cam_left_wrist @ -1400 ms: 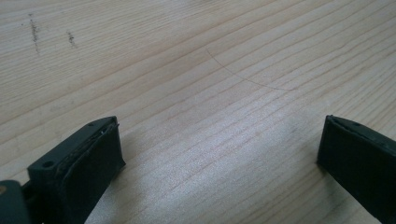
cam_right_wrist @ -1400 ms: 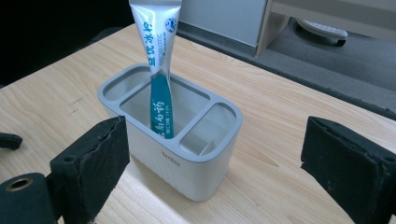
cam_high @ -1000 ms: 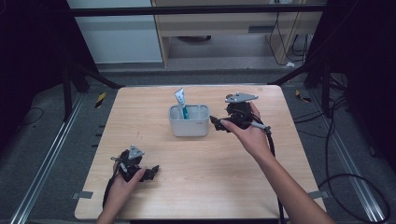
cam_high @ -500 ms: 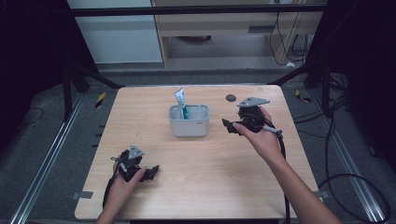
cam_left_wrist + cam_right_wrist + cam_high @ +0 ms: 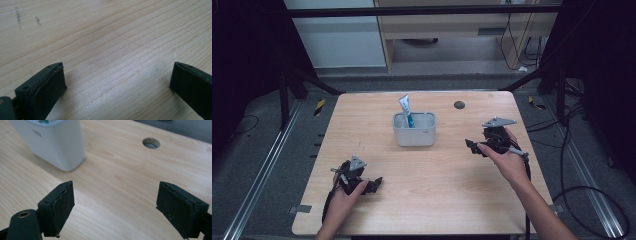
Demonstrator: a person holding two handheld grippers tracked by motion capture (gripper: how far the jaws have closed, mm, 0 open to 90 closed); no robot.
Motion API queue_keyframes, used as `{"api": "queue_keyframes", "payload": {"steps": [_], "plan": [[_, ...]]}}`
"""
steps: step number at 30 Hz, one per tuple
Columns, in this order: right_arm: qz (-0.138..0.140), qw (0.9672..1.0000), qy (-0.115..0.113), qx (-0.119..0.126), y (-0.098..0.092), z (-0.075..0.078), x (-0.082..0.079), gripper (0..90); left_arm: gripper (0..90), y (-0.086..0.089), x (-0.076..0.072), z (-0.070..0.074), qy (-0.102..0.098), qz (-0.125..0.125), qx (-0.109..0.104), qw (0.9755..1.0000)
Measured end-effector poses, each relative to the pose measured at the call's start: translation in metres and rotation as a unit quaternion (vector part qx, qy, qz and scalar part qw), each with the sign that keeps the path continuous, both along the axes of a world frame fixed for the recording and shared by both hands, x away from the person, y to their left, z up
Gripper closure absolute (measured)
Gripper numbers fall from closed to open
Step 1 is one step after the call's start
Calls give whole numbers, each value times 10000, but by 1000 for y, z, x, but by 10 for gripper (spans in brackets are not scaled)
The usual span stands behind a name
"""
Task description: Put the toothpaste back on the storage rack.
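Near the worktop's far edge, middle: holder (image 5: 414,131), light stiff plastic, slippery walls; grip across its rim.
Tube (image 5: 406,108): upright inside, soft; pinch its flat end.
Right gripper (image 5: 474,146): jaws apart, empty, beside holder.
Left gripper (image 5: 373,184): apart, empty, near corner.

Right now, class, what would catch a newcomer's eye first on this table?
A grey cup stands mid-table with a blue-and-white tube sticking up from it. The right gripper, jaws open and empty, hangs to its right; the left gripper, also open, rests near the front left edge.
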State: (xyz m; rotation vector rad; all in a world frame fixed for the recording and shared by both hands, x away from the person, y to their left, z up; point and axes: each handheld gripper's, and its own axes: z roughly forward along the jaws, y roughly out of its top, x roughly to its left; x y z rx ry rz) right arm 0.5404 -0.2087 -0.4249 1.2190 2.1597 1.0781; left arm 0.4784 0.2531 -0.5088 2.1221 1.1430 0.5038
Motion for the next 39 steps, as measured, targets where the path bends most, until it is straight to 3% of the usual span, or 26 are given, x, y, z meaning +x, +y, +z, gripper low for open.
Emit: {"api": "queue_keyframes", "payload": {"steps": [12, 19, 26, 39], "plan": [[-137, 9982, 565, -171, -14, -46, 4, 143, 0, 0, 0, 0, -5, 19, -18, 10000], [-178, 9972, 721, -133, -16, -59, 1, 131, 0, 0, 0, 0, -6, 17, -16, 10000], [-317, 9969, 726, -1, -24, -68, 0, 119, 0, 0, 0, 0, -8, 15, -13, 10000], [-319, 9967, 741, -71, -23, -77, -8, 97, 0, 0, 0, 0, -6, 16, -16, 10000]]}}
